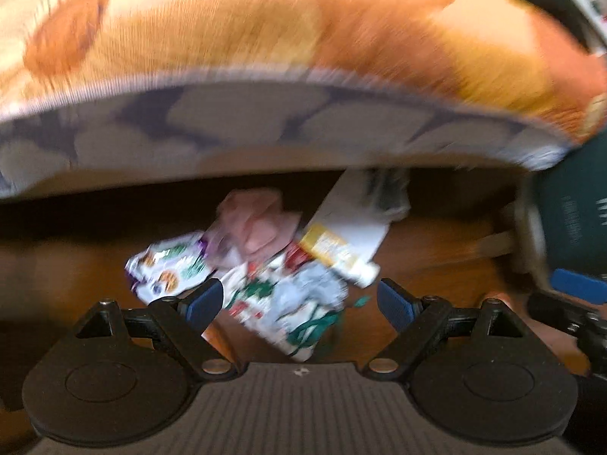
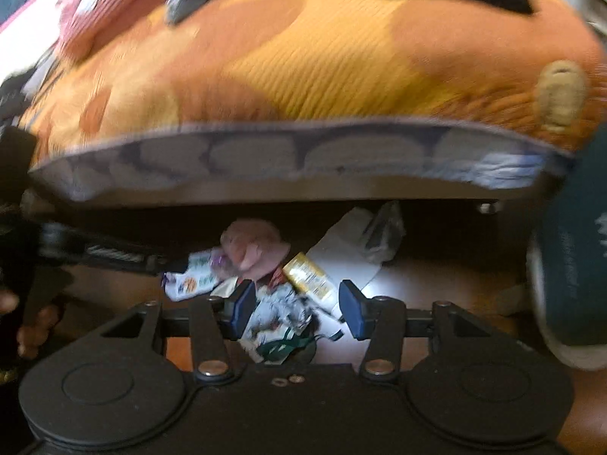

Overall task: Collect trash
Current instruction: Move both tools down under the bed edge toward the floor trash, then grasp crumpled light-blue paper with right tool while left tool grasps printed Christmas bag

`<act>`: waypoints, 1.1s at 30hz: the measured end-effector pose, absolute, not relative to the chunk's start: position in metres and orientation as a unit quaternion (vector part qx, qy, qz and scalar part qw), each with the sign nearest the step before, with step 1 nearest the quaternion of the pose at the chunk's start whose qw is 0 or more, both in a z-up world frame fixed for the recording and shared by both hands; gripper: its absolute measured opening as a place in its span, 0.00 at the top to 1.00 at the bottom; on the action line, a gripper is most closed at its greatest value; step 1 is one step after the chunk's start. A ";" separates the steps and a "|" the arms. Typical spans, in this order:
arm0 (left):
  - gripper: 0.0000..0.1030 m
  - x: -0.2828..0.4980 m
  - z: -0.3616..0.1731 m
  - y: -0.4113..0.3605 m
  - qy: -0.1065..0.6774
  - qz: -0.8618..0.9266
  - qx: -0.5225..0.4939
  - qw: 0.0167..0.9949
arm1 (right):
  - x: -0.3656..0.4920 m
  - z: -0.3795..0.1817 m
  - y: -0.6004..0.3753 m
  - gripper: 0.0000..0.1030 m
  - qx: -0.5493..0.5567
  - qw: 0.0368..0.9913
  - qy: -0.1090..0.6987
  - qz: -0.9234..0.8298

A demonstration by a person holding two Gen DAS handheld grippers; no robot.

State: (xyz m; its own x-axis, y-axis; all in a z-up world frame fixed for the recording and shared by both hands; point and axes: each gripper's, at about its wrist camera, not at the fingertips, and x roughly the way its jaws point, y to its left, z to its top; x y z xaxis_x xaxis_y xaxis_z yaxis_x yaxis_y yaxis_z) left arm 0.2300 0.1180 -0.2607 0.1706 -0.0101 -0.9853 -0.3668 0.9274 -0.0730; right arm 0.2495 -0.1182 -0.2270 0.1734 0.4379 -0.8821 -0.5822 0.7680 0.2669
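Trash pile (image 1: 265, 261) lies on the floor under both gaping, empty claws (image 1: 299, 301) (image 2: 296, 309)

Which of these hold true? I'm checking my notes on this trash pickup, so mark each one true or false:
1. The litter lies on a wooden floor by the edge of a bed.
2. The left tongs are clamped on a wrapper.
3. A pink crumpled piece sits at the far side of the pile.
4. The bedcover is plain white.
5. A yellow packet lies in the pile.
1. True: the litter pile lies on the wooden floor, just at the bed edge.
2. False: the left tongs stand open above the pile, gripping nothing.
3. True: the pink crumpled piece lies nearest the bed.
4. False: the bedcover is patterned orange and yellow.
5. True: the yellow packet lies beside white paper.
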 end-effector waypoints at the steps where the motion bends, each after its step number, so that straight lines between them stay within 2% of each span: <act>1: 0.14 0.230 -0.275 0.123 0.644 0.128 -0.151 0.739 | 0.247 -0.236 -0.110 0.53 -0.083 0.756 0.548 0.347; 6: 0.14 0.228 -0.345 0.155 0.695 0.184 -0.222 0.658 | 0.240 -0.283 -0.076 0.53 -0.150 0.718 0.561 0.384; 17: 0.14 0.229 -0.458 0.185 0.725 0.253 -0.311 0.560 | 0.245 -0.394 -0.034 0.54 -0.202 0.650 0.610 0.407; 28: 0.15 0.216 -0.533 0.202 0.729 0.273 -0.348 0.522 | 0.246 -0.462 -0.008 0.56 -0.222 0.619 0.629 0.415; 33: 0.39 0.214 -0.549 0.194 0.737 0.259 -0.341 0.523 | 0.246 -0.478 -0.002 0.56 -0.226 0.614 0.632 0.416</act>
State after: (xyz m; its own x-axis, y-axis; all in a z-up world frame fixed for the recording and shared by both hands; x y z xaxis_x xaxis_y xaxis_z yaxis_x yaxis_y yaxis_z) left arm 0.2138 0.1945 -0.5486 -0.2211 -0.2323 -0.9472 -0.7729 0.6340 0.0249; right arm 0.2465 -0.0023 -0.4780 -0.1443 0.2257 -0.9635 -0.7965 0.5513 0.2484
